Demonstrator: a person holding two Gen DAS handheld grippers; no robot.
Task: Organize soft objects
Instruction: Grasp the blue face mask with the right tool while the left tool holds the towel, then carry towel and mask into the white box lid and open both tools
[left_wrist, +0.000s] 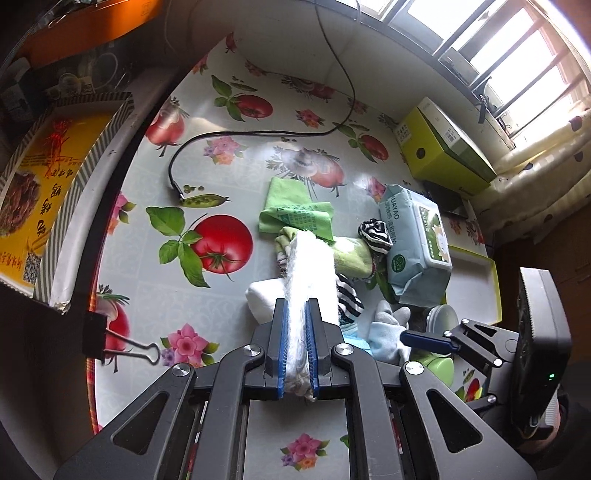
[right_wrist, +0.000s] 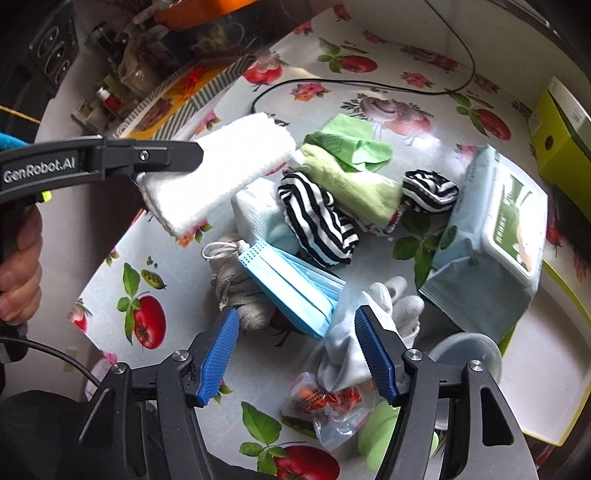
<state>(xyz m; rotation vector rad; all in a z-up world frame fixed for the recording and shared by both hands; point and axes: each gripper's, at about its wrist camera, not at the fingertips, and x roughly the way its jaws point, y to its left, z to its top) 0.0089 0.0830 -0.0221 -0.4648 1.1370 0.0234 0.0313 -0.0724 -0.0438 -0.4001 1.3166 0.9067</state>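
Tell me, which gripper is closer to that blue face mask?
Right. The right gripper hangs open just above the blue face mask, while the left gripper is off to the side, shut on a white towel.

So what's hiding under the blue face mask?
A knotted grey-white rope bundle pokes out from under the blue face mask. A white glove lies beside it. Whatever else is beneath the mask is covered.

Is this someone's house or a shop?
Probably someone's home: a table with a fruit-and-flower oilcloth under a barred window, with a wet-wipes pack, socks and a face mask on it.
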